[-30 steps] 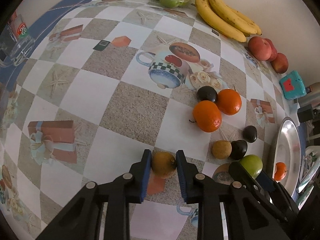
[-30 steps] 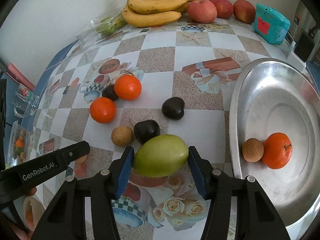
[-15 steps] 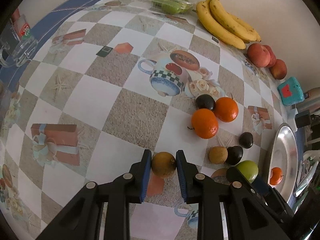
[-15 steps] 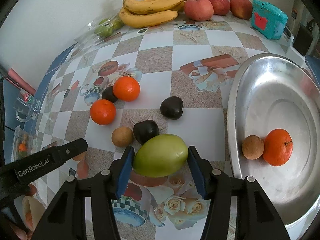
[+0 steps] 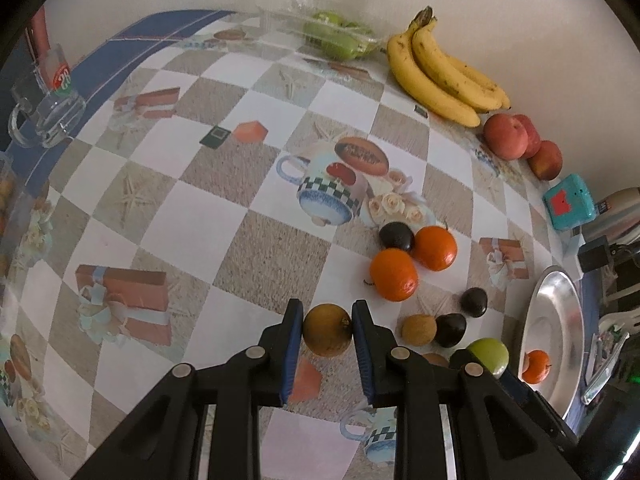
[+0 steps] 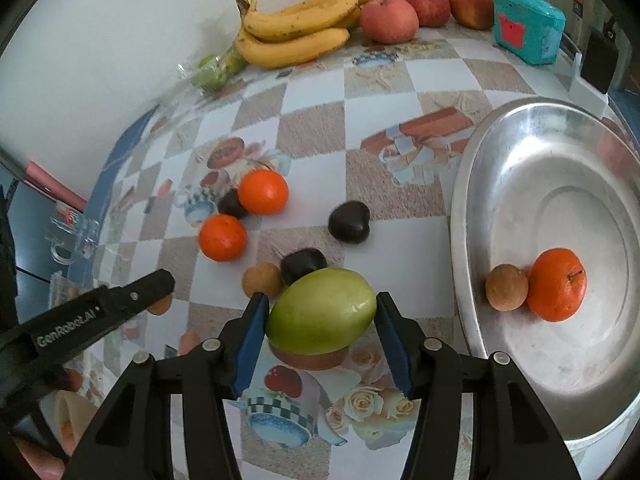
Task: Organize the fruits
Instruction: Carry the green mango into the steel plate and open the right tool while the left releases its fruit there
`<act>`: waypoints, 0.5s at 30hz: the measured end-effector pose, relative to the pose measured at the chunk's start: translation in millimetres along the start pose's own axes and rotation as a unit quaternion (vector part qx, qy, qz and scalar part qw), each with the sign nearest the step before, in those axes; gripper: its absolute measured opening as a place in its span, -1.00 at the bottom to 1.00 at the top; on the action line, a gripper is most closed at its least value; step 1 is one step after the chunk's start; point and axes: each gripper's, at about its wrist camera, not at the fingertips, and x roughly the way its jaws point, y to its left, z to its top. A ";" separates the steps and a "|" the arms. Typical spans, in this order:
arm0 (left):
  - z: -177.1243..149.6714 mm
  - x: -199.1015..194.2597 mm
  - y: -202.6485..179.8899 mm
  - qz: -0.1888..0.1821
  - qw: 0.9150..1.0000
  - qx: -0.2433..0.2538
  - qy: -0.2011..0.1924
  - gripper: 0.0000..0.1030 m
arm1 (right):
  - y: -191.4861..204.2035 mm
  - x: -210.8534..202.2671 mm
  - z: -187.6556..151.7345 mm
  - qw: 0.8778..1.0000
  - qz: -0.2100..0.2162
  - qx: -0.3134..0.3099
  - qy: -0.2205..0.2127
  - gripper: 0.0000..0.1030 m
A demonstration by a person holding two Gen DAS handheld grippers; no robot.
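Note:
My left gripper (image 5: 327, 322) is shut on a small round brown fruit (image 5: 327, 335), held just above the checked tablecloth. My right gripper (image 6: 320, 305) is shut on a large green fruit (image 6: 322, 315), also seen in the left wrist view as the green fruit (image 5: 489, 355). Left of the green fruit lie two oranges (image 6: 263, 192) (image 6: 222, 237), a small brown fruit (image 6: 262, 279) and three dark fruits (image 6: 349, 222) (image 6: 303, 264) (image 6: 232, 204). The steel tray (image 6: 500, 148) at the right holds an orange (image 6: 557, 290) and a brown fruit (image 6: 506, 287).
Along the back wall lie a bunch of bananas (image 6: 298, 28), three red apples (image 6: 389, 19), a clear bag of green fruit (image 5: 340, 38) and a teal box (image 6: 526, 30). A glass mug (image 5: 46, 114) stands at the far left edge.
Both grippers have kept their fruits. The views have tilted up slightly, showing more of the back wall; both fruits hang a little higher above the cloth.

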 end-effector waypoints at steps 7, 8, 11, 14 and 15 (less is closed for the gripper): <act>4.1 -12.0 -4.9 -0.007 1.000 0.002 -0.028 -0.48 | 2.2 -27.2 5.7 0.999 0.011 0.006 -0.039 0.08; 4.5 -13.5 -5.7 -0.009 0.999 0.002 -0.032 -0.48 | 1.9 -29.8 6.2 0.999 0.012 0.007 -0.043 0.08; 5.0 -16.2 -7.8 -0.011 0.999 0.005 -0.039 -0.48 | 2.2 -36.1 7.4 0.999 0.009 0.008 -0.051 0.08; 4.1 -18.8 -11.1 -0.013 0.999 0.009 -0.045 -0.48 | 0.2 -38.8 7.4 0.999 0.008 0.011 -0.053 0.08; 3.6 -19.6 -12.7 -0.014 0.999 0.011 -0.047 -0.48 | -1.6 -39.9 7.2 0.998 0.007 0.013 -0.053 0.08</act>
